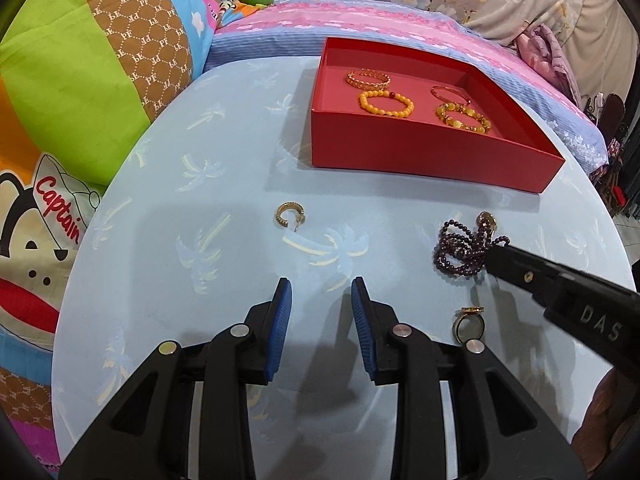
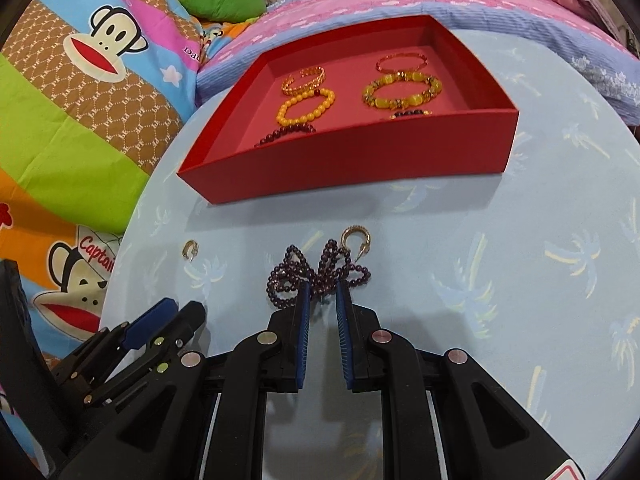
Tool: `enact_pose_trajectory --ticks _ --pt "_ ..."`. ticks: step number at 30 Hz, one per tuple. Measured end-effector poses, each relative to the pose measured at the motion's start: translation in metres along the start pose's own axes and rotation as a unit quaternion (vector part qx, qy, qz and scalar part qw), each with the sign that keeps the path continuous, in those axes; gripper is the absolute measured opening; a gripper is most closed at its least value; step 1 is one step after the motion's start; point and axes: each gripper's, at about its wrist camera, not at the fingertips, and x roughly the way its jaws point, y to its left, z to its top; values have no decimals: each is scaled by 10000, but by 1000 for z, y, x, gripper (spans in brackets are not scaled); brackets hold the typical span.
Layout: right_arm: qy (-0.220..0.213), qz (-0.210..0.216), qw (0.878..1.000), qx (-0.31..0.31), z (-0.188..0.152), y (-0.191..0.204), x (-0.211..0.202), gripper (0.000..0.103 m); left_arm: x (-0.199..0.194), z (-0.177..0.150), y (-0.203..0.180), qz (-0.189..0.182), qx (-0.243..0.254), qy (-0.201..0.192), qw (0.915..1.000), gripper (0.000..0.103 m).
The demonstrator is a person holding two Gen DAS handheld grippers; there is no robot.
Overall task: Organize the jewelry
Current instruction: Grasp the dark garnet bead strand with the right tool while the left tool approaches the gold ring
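clear: table (image 1: 224,248) before left tool (image 1: 321,292) | blocking – red box (image 1: 420,160) wall beyond

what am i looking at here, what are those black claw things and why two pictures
Each claw is a hand-held two-finger gripper with blue pads, with a camera on it looking along its fingers. One picture is from the left gripper, whose jaws stand apart with nothing between them; the other from the right gripper, closed on a dark purple bead necklace. On the pale blue palm-print table lie two small gold hoop earrings, a gold ring and a red open box holding bracelets.
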Motion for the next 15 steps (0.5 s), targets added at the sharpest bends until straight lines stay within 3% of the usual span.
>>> enact_pose_trajectory --ticks 15 --pt "51 179 9995 244 2 -6 4 15 4 4 -1 -54 -8 14 10000 32"
